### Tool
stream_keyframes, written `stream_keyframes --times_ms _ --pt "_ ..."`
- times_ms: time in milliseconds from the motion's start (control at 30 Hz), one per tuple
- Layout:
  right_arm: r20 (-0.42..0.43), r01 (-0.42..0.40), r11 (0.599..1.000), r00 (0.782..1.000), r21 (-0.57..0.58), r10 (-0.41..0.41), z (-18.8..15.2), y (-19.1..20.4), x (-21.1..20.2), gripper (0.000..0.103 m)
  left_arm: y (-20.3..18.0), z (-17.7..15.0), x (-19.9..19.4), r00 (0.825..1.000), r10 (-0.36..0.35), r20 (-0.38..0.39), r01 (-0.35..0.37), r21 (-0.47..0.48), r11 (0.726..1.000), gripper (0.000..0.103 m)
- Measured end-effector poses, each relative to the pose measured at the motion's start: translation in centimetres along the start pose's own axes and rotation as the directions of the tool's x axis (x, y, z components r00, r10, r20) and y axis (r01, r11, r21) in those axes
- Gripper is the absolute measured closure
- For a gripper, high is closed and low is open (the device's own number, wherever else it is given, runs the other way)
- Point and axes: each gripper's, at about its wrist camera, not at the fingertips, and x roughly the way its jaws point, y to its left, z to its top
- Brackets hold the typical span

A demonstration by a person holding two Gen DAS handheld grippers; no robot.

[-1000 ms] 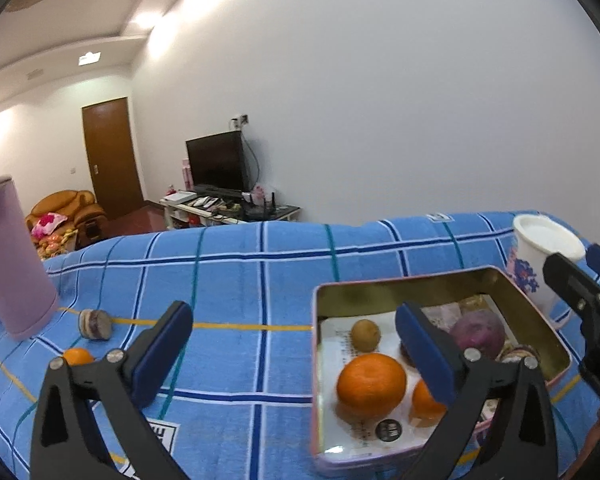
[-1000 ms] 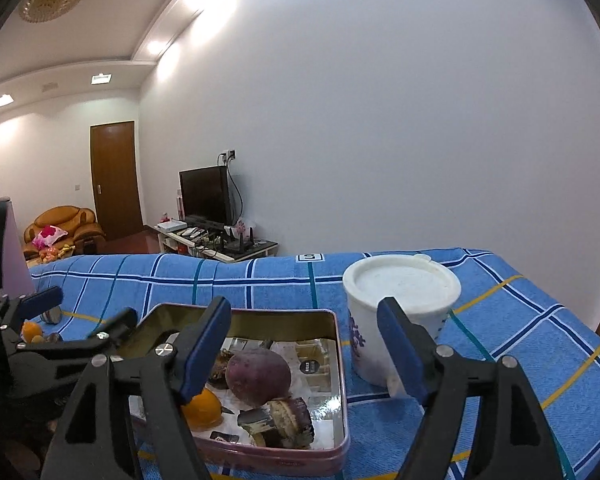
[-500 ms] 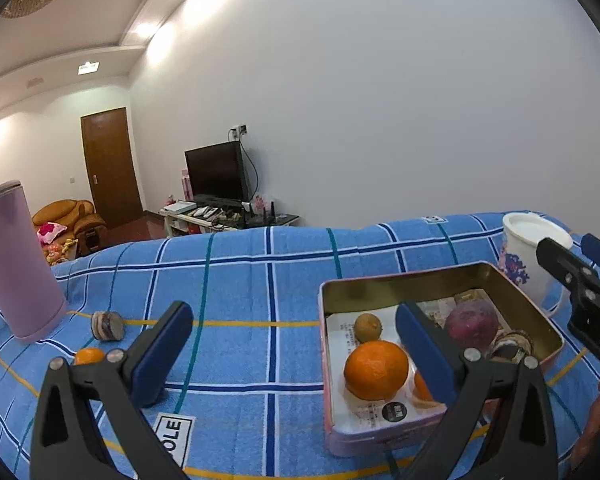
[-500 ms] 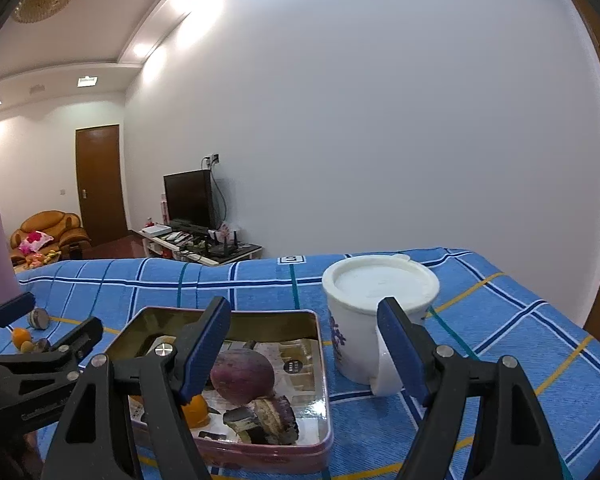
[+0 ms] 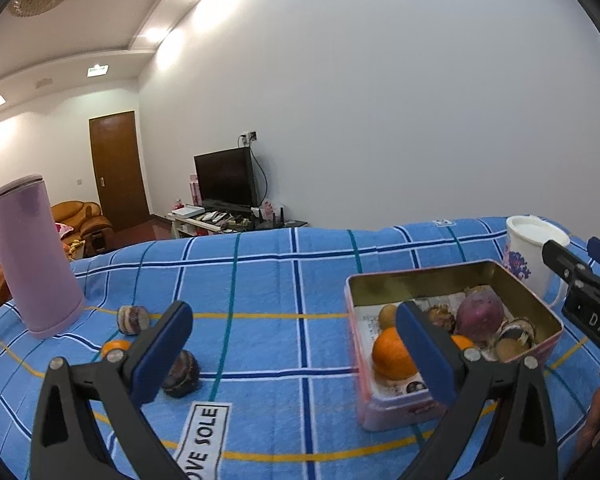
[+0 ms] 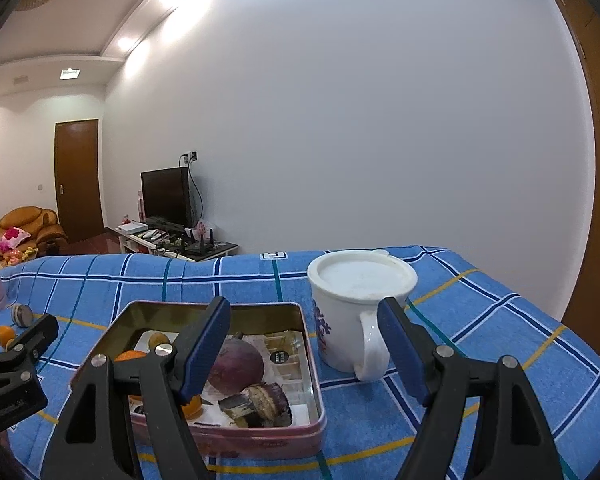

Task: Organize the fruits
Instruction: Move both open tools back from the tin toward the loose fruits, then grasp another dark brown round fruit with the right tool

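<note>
Black triangular gripper frames with silver screws, blue padded fingers (image 5: 162, 350), white "DAS" lettering.

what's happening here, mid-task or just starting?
Mid-task, it looks like. A person holds two grippers over a blue plaid cloth; both the left gripper and right gripper are open and empty. The tin already holds an orange, a purple fruit and a few smaller pieces. Left of it, a small orange and two dark fruits lie loose on the cloth near the purple bottle.
</note>
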Motion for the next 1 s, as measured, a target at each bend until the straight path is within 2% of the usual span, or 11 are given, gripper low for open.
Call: stream_keyframes --times_ms 233,500,767,1000 --pt "-0.018 -0.012 1.0 1.0 0.021 0.012 -0.5 1.0 -1.2 0.026 1.2 -0.4 -0.8 1.0 0.003 -0.002 -0.002 0.046 0.999 0.0" --pt "-0.069 -0.064 0.997 0.995 0.044 0.067 -1.0 3.4 -2.1 0.026 2.7 -1.0 -1.8 1.0 0.008 0.004 -0.008 0.095 0.995 0.0" --pt "-0.102 -0.135 0.99 0.985 0.041 0.139 -1.3 7.7 -2.3 0.026 6.1 -1.3 -1.6 0.999 0.021 -0.024 -0.02 0.07 0.997 0.0" --pt "-0.136 -0.215 0.976 0.967 0.029 0.217 -1.5 12.3 -2.2 0.026 10.2 -1.6 -0.5 0.996 0.079 -0.046 -0.076 0.068 0.995 0.0"
